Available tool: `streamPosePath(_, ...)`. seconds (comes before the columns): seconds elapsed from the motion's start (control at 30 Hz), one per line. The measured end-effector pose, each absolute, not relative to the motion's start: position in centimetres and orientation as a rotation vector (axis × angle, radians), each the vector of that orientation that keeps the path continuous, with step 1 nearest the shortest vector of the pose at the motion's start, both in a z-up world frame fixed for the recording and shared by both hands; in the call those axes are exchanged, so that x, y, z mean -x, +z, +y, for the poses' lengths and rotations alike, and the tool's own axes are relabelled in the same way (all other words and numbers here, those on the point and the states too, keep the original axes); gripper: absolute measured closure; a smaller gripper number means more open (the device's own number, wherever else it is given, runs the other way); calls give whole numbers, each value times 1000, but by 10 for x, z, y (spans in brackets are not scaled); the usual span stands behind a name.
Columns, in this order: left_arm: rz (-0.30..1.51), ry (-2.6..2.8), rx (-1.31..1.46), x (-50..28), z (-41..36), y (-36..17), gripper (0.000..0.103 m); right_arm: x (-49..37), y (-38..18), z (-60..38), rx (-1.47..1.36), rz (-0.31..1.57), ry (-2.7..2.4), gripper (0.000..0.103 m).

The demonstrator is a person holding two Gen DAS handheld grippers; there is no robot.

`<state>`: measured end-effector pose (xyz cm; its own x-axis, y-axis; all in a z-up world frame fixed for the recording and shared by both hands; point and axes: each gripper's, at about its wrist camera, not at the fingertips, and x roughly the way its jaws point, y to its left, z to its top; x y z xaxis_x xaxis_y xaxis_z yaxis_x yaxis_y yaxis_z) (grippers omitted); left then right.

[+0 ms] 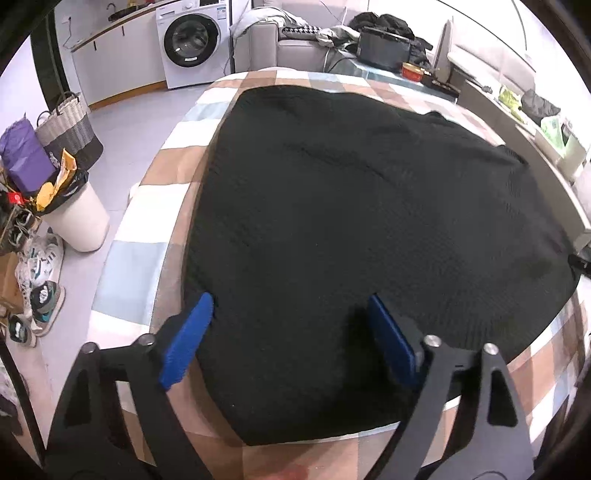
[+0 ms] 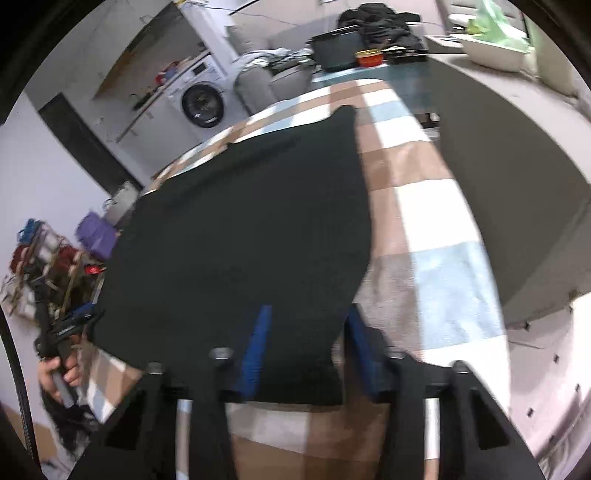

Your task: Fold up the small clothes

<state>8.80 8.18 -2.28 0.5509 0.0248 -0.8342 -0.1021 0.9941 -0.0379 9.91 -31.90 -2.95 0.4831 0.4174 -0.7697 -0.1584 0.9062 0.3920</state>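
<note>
A checked tablecloth (image 1: pixel 155 206) covers the table; a washing machine (image 1: pixel 190 40) stands beyond. The black knit garment (image 1: pixel 351 221) lies flat across it. The left gripper (image 1: pixel 291 332) and right gripper (image 2: pixel 306 332) both hover with jaws spread over its near edge.

**A lived-in laundry corner, brightly lit**

A white washing machine (image 1: pixel 189 40) stands against the far wall beside a low white counter (image 1: pixel 110 55). A grey sofa (image 1: pixel 280 48) sits to its right, heaped with dark clothes (image 1: pixel 388 22). The floor (image 1: pixel 129 125) is pale and glossy. On it, at the left, stand a woven basket (image 1: pixel 70 125), a white bin (image 1: pixel 77 218) and scattered sneakers (image 1: pixel 40 273). Daylight washes in from the right, over a long pale ledge (image 2: pixel 491 51).
</note>
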Motion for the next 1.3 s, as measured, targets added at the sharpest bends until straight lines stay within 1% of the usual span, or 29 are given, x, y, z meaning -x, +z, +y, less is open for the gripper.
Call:
streamPosePath(0.07, 992, 70, 78, -91, 80, -25, 31, -100, -29, -310, -234, 997, 361, 89)
streamPosePath(0.1, 990, 62, 80, -90, 79, -26, 34, -100, -27, -307, -215, 983, 356, 93)
streamPosePath(0.13, 988, 53, 85, -90, 79, -26, 39, -99, -24, -305, -209, 971, 353, 96)
streamPosePath(0.2, 980, 51, 76, -90, 77, -26, 44, -99, -19, -305, -204, 944, 349, 98)
streamPosePath(0.27, 973, 50, 65, -88, 77, -26, 52, -96, -17, -305, -181, 949, 338, 98)
streamPosePath(0.3, 973, 49, 63, -87, 79, -25, 55, -97, -21, -302, -143, 967, 312, 98)
streamPosePath(0.37, 968, 51, 68, -84, 84, -25, 66, -100, -29, -299, -106, 998, 289, 98)
streamPosePath(0.43, 968, 49, 99, -79, 93, -24, 67, -100, -31, -295, -78, 999, 276, 98)
streamPosePath(0.53, 965, 49, 151, -71, 103, -21, 67, -95, -27, -295, -71, 996, 267, 97)
streamPosePath(0.57, 963, 52, 169, -68, 106, -18, 67, -95, -25, -296, -90, 999, 266, 93)
streamPosePath(0.6, 966, 56, 194, -64, 109, -16, 67, -97, -23, -301, -136, 1008, 267, 92)
streamPosePath(0.63, 966, 60, 220, -60, 112, -13, 65, -98, -22, -305, -163, 1010, 268, 90)
streamPosePath(0.67, 965, 60, 242, -55, 114, -11, 55, -98, -21, -309, -189, 1009, 268, 87)
streamPosePath(0.7, 964, 64, 274, -49, 118, -9, 50, -97, -18, -313, -216, 1000, 269, 85)
streamPosePath(0.73, 962, 73, 308, -41, 121, -8, 43, -96, -15, -318, -243, 989, 267, 80)
streamPosePath(0.77, 963, 79, 347, -34, 125, -9, 39, -95, -13, -322, -266, 980, 263, 75)
streamPosePath(0.83, 979, 65, 460, -18, 134, -14, 38, -95, -9, -329, -310, 970, 258, 72)
streamPosePath(0.9, 1030, 31, 560, -18, 138, -19, 38, -94, -6, -330, -325, 960, 260, 71)
streamPosePath(0.97, 1031, -20, 593, -17, 134, -20, 38, -95, -4, -329, -333, 958, 273, 69)
streamPosePath(1.03, 1077, -32, 611, -19, 128, -28, 38, -94, -1, -326, -327, 953, 280, 69)
streamPosePath(1.13, 1065, -35, 631, -18, 124, -32, 34, -92, 2, -323, -328, 941, 293, 67)
streamPosePath(1.23, 1012, -23, 720, -18, 127, -36, 34, -91, 3, -317, -331, 938, 317, 65)
streamPosePath(1.3, 945, 13, 768, -16, 130, -37, 34, -92, 0, -310, -327, 945, 336, 65)
